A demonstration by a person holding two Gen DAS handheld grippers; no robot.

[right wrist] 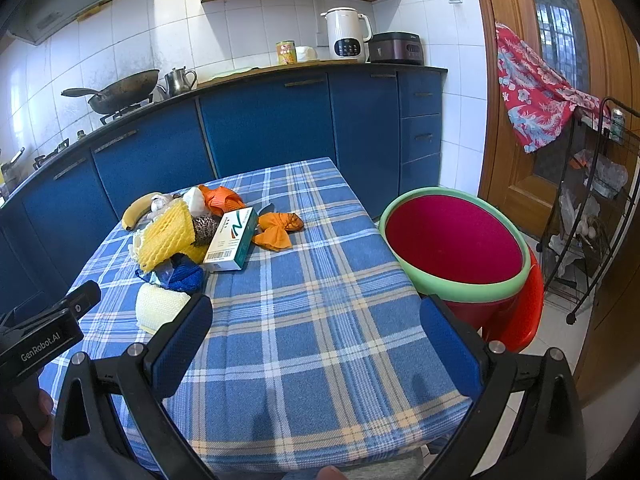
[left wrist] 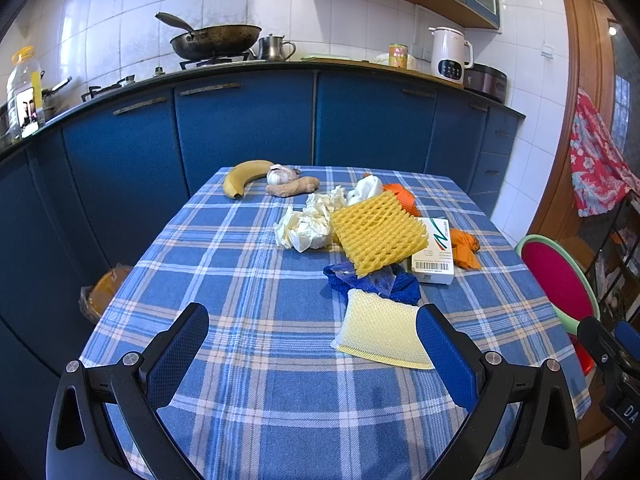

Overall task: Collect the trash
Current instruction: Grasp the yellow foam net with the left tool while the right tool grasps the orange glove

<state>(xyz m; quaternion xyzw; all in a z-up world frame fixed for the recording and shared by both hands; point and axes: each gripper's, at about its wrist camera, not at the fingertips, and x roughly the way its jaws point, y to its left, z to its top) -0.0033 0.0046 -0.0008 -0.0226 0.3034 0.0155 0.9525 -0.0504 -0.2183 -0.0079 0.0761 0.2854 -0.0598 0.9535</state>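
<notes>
A heap of trash lies on the blue plaid table [left wrist: 248,280]: crumpled white tissues [left wrist: 306,228], a yellow foam fruit net [left wrist: 378,234], a white carton with a barcode [left wrist: 434,252], orange wrappers [left wrist: 464,246], a blue wad [left wrist: 372,282] and a pale yellow net pad [left wrist: 380,330]. My left gripper [left wrist: 312,344] is open above the table's near half, its right finger beside the pale pad. My right gripper [right wrist: 316,338] is open over the table's front right corner, nothing between its fingers. The carton [right wrist: 232,240] and pale pad [right wrist: 158,306] lie to its left.
A banana [left wrist: 246,176], garlic [left wrist: 280,175] and ginger [left wrist: 292,187] sit at the table's far edge. A red basin with a green rim [right wrist: 456,242] stands on a red stool right of the table. A lined bin [left wrist: 102,292] is on the floor at left. Blue cabinets run behind.
</notes>
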